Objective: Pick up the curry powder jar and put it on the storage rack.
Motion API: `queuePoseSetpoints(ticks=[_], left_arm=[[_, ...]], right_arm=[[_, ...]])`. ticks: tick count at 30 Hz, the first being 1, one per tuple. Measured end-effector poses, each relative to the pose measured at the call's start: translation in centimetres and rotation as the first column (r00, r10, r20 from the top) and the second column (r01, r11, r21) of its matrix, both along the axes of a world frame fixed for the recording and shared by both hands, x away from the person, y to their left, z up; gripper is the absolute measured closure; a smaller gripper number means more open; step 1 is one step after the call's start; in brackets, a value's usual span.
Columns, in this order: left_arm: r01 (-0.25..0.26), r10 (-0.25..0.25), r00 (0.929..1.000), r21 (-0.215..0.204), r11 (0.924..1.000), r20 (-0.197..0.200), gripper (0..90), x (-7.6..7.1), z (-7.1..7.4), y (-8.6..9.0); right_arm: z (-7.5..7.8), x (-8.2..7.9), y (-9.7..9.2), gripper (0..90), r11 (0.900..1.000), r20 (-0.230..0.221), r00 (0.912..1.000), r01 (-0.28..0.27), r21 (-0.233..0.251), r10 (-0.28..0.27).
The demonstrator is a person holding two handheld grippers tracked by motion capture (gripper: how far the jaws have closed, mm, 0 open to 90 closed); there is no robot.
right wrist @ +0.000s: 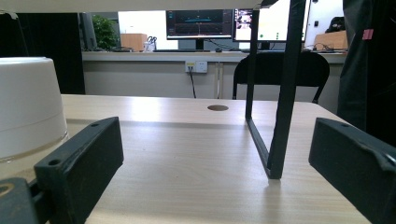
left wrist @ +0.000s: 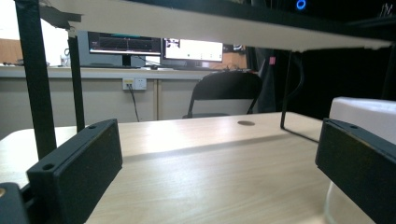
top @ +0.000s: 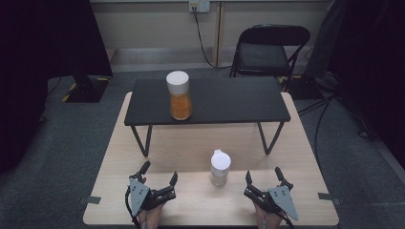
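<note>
**High view: two grippers flank a small jar**

Left gripper (top: 157,175) and right gripper (top: 263,177) rest near the table's (top: 305,157) front edge, jaws apart, holding nothing. Between them stands the white-capped jar (top: 220,167), seemingly clear glass. Another jar (top: 179,95) stands on the black shelf (top: 239,100).

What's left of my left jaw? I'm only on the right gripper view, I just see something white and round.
Observer: It's the cap of a small clear jar standing on the wooden table between the two grippers.
Operator: Anything in the left gripper?
Observer: No. The left gripper rests open near the table's front edge, jaws apart around nothing.
Operator: Is that jar the only one?
Observer: No. A larger jar with orange contents and a white cap stands on top of the black shelf, toward its left end.
</note>
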State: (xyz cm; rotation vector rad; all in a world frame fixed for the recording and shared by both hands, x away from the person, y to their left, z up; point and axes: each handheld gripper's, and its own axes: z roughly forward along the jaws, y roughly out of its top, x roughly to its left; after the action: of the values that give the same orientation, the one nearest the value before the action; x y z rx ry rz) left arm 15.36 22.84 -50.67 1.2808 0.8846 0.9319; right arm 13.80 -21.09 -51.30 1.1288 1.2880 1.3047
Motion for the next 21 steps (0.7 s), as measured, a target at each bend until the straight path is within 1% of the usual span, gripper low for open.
queuePoseSetpoints(ticks=[2, 5, 7, 8, 9, 11, 13, 14, 16, 17, 20, 21], left_arm=[[-0.005, 0.005, 1.0, -0.005, 1.0, 0.001, 0.0, -0.1, -0.5, 0.0], [-0.013, 0.014, 0.9998, 0.013, 0.9998, -0.012, 0.0, -0.1, -0.7, -0.1], [-0.01, 0.01, 0.9998, 0.004, 0.9999, -0.017, 0.0, -0.1, -1.0, 0.0], [-0.009, 0.009, 0.9996, 0.011, 0.9999, -0.026, 0.0, -0.1, -0.9, 0.0], [-0.012, 0.012, 0.9996, 0.023, 0.9997, -0.025, 0.1, -0.1, -1.0, -0.2], [-0.007, 0.007, 0.9997, 0.02, 0.9998, -0.023, 1.4, -0.1, -1.3, -0.2], [-0.009, 0.01, 0.9998, 0.033, 0.9994, -0.016, 1.2, -0.1, -1.4, -0.3], [-0.011, 0.011, 0.9997, 0.034, 0.9994, -0.019, 1.1, -0.1, -1.4, -0.3], [-0.006, 0.007, 0.9994, 0.021, 0.9998, -0.033, 0.3, 0.1, -1.2, -0.2], [-0.007, 0.008, 0.9994, 0.022, 0.9997, -0.033, 0.0, 0.1, -1.2, -0.2], [-0.004, 0.006, 0.9986, 0.047, 0.9989, -0.052, 0.0, 0.2, -0.8, -0.4], [-0.004, 0.006, 0.9982, 0.045, 0.999, -0.06, 0.0, 0.3, -0.7, -0.3]], right_arm=[[0.0, 0.0, 0.0, 1.5, 1.0, 0.0, 1.0, 0.0, 0.0, 0.0], [0.0, 0.0, 0.0, 1.5, 1.0, 0.0, 1.0, 0.0, 0.0, 0.0], [0.0, 0.0, 0.0, 1.5, 1.0, 0.0, 1.0, 0.0, 0.0, 0.0], [0.0, 0.0, 0.0, 1.5, 1.0, 0.0, 1.0, 0.0, 0.0, 0.0], [0.0, 0.0, 0.0, 1.4, 1.0, 0.0, 1.0, 0.0, 0.0, 0.0], [0.0, 0.0, 0.0, 1.5, 1.0, 0.0, 1.0, 0.0, 0.0, 0.0], [0.0, 0.0, 0.0, 1.4, 1.0, 0.0, 1.0, 0.0, 0.0, 0.0], [0.0, 0.0, 0.0, 1.4, 1.0, 0.0, 1.0, 0.0, 0.0, 0.0], [0.0, 0.0, 0.0, 1.3, 1.0, 0.0, 1.0, 0.0, 0.0, 0.0], [0.0, 0.0, 0.0, 1.2, 1.0, 0.0, 1.0, 0.0, 0.001, 0.0], [0.0, 0.0, 0.0, 1.2, 1.0, 0.0, 1.0, 0.001, 0.001, -0.001], [0.0, 0.0, 0.0, 1.2, 1.0, 0.0, 1.0, 0.001, 0.001, -0.001]])
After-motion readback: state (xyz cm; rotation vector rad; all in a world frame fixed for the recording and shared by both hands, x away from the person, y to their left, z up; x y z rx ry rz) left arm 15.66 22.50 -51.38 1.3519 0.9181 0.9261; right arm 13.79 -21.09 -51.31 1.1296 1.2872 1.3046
